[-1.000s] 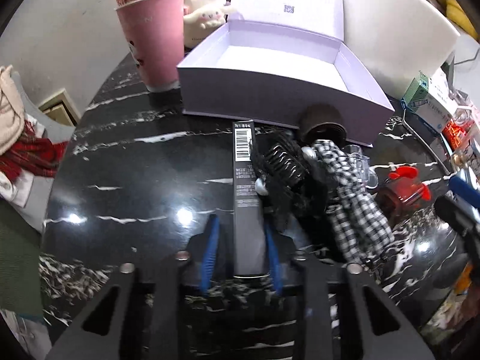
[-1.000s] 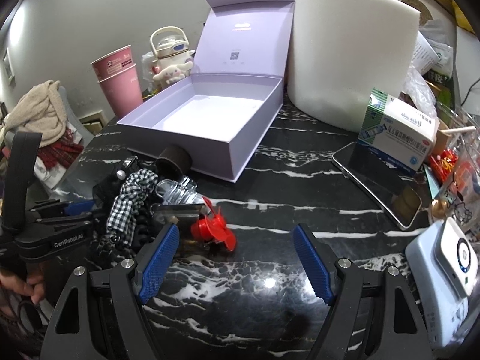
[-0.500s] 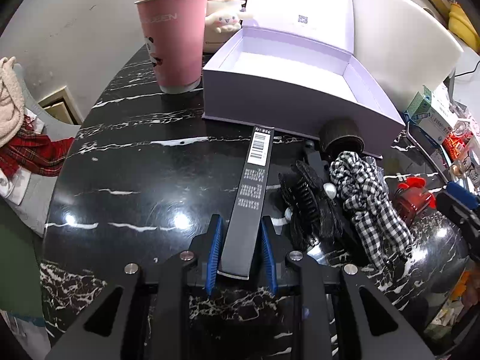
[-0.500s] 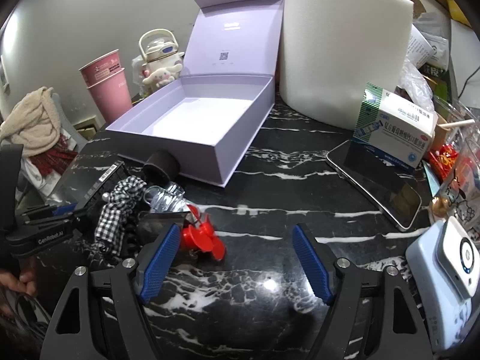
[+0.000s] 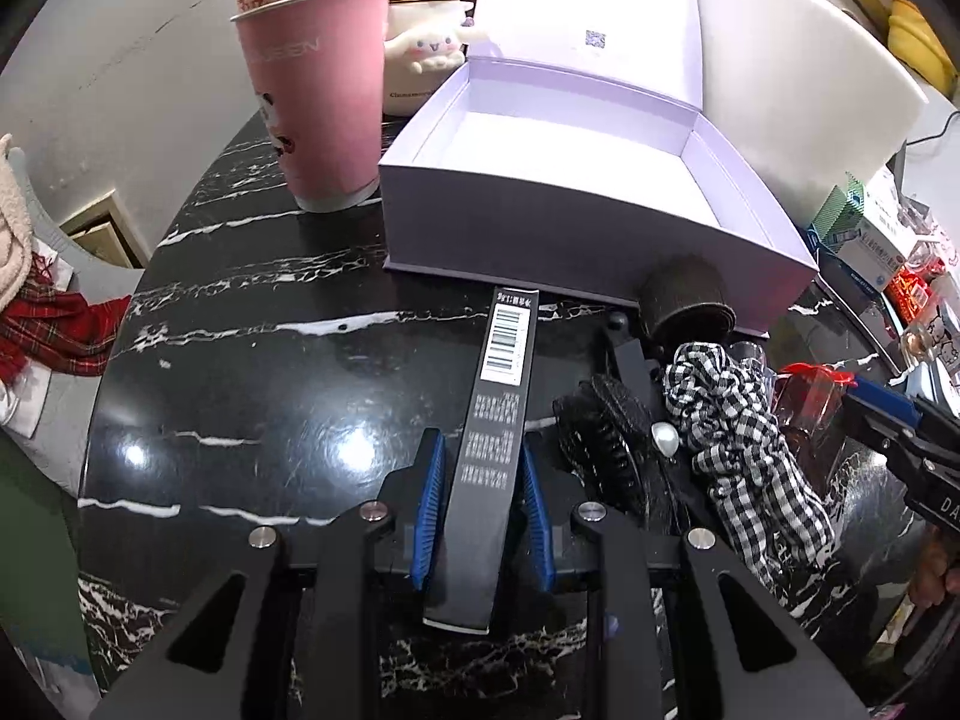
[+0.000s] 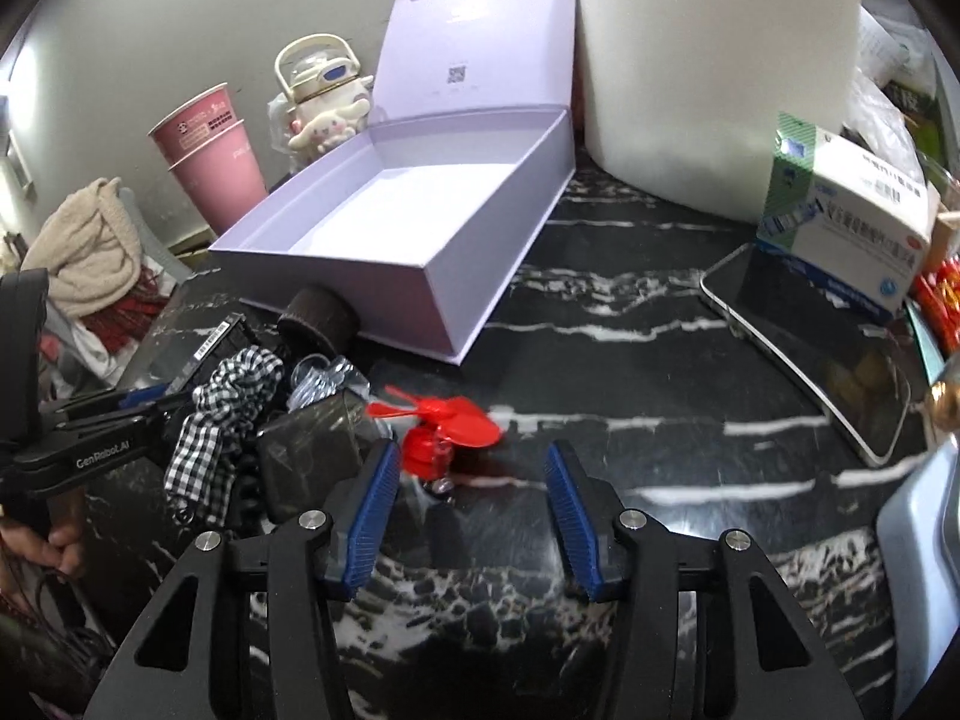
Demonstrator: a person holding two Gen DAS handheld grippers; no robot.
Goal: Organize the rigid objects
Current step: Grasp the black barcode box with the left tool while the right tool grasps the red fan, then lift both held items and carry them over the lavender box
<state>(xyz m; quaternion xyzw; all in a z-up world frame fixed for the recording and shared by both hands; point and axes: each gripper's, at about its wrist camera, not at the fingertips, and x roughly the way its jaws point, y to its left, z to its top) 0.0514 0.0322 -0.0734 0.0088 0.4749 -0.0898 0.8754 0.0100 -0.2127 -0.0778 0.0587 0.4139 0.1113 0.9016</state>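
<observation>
My left gripper (image 5: 480,480) is shut on a long black box with a barcode (image 5: 498,414), held above the black marble table, its far end near the front wall of the open lilac box (image 5: 540,240). The lilac box (image 6: 420,210) is empty inside. To the right lie a black claw hair clip (image 5: 606,438), a checked scrunchie (image 5: 744,420), a brown cap (image 5: 684,300) and a red toy fan (image 6: 444,420). My right gripper (image 6: 471,480) is open, just in front of the red fan, holding nothing.
Stacked pink cups (image 5: 318,90) and a white plush kettle (image 5: 426,42) stand left of the lilac box. A white foam roll (image 6: 720,78), a medicine box (image 6: 852,222) and a phone (image 6: 816,348) sit on the right. The table edge curves at left.
My left gripper lifted the black barcode box and carried it toward the lilac box. My right gripper moved in on the red fan and narrowed somewhat.
</observation>
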